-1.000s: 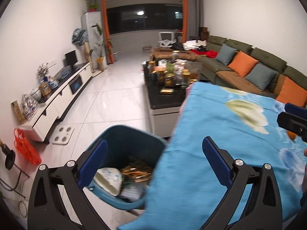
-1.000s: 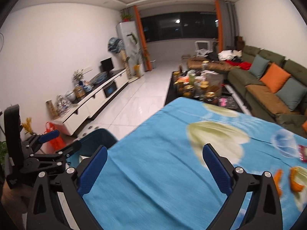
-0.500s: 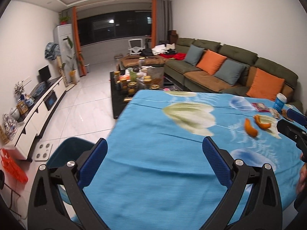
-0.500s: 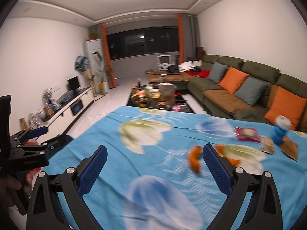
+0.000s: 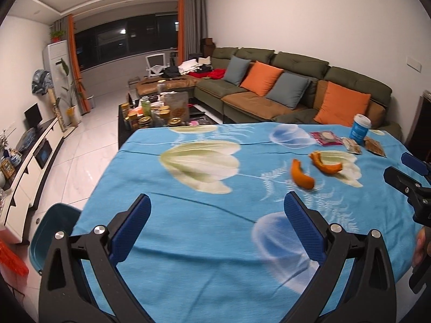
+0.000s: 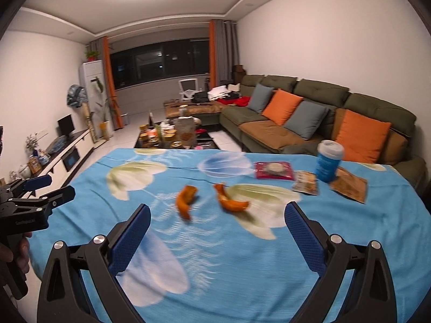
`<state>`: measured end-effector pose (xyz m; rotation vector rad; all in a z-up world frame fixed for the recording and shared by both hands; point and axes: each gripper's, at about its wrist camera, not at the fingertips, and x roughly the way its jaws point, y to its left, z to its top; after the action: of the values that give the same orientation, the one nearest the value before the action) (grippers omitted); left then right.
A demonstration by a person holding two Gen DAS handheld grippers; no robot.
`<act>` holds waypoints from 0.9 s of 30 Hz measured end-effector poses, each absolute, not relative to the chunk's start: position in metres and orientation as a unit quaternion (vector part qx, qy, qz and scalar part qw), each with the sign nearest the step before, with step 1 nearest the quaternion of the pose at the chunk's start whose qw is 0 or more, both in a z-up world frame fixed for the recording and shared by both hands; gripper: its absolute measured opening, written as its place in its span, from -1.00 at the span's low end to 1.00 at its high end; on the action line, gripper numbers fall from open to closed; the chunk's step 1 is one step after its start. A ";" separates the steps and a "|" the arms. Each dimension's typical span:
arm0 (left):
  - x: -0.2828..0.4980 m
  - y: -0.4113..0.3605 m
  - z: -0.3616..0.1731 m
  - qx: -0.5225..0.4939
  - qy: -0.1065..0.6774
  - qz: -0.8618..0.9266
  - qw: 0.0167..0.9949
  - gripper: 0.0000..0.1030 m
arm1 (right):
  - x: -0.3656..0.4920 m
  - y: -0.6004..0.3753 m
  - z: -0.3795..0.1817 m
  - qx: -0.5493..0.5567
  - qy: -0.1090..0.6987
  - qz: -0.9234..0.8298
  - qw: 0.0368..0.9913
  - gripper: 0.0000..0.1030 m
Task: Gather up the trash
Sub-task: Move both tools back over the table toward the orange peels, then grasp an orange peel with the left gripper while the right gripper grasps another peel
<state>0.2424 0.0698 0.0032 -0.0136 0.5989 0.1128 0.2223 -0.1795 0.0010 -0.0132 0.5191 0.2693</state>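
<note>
Nearest the lens, the left tool (image 5: pixel 216 222) hangs released over the near part of the bench (image 5: pixel 188 228), its blue pads spread wide with nothing between them. The right tool (image 6: pixel 217 230) is likewise released and empty, held above the blue flowered cloth that covers the bench. In the right wrist view the left tool shows at the left edge, gripped by a hand (image 6: pixel 13 253); in the left wrist view the right tool shows at the right edge.

Low at the left edge of the bench, on the floor, the rim of a teal bin (image 5: pixel 54 231) shows; what it holds is hidden.

Beyond the right tool's pads lie two pieces of orange peel (image 6: pixel 186 200) (image 6: pixel 230 200), near each other but apart, both blurred. Farther right rest a red wrapper (image 6: pixel 273 170), a small pale snack packet (image 6: pixel 305 183) and a brown packet (image 6: pixel 350 185), with a blue cup (image 6: pixel 328 160) standing upright between the last two.

Past the bench stands a dark coffee table (image 6: pixel 169 137) crowded with jars and packets. A green sofa (image 6: pixel 317 107) with orange and grey cushions runs along the right wall, a white TV unit (image 6: pixel 62 153) along the left, and a dark window (image 6: pixel 161 62) with orange curtains closes the far end.
</note>
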 end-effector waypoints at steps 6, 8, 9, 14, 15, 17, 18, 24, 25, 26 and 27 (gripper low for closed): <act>0.259 0.047 -0.002 0.003 0.303 0.023 0.953 0.89 | 0.237 -0.202 -0.007 -0.006 0.271 0.104 0.957 0.86; 0.264 0.040 -0.006 0.007 0.310 0.014 0.951 0.89 | 0.247 -0.204 -0.012 -0.010 0.282 0.101 0.954 0.86; 0.269 0.035 -0.009 0.009 0.314 0.007 0.949 0.89 | 0.253 -0.206 -0.014 -0.009 0.288 0.104 0.952 0.86; 0.301 0.014 -0.025 0.016 0.334 -0.013 0.942 0.89 | 0.291 -0.201 -0.031 -0.017 0.330 0.124 0.936 0.86; 0.308 0.011 -0.028 0.018 0.339 -0.014 0.940 0.89 | 0.299 -0.199 -0.034 -0.020 0.337 0.125 0.933 0.86; 0.323 0.004 -0.035 0.021 0.349 -0.021 0.937 0.89 | 0.313 -0.195 -0.040 -0.022 0.354 0.135 0.925 0.86; 0.331 0.002 -0.038 0.024 0.355 -0.023 0.934 0.89 | 0.318 -0.194 -0.042 -0.023 0.360 0.136 0.923 0.86; 0.375 -0.012 -0.063 0.035 0.390 -0.036 0.920 0.89 | 0.350 -0.180 -0.054 -0.041 0.394 0.155 0.905 0.73; 0.381 -0.016 -0.067 0.042 0.395 -0.033 0.917 0.83 | 0.355 -0.179 -0.057 -0.043 0.403 0.155 0.901 0.67; 0.388 -0.018 -0.071 0.048 0.402 -0.034 0.914 0.69 | 0.359 -0.179 -0.059 -0.044 0.407 0.156 0.899 0.63; 0.390 -0.019 -0.073 0.048 0.405 -0.037 0.912 0.63 | 0.362 -0.179 -0.061 -0.045 0.412 0.158 0.897 0.56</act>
<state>0.3902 -0.0190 -0.0729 0.0979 0.8338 -0.0768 0.3616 -0.1787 -0.0610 -0.0928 0.8527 0.3266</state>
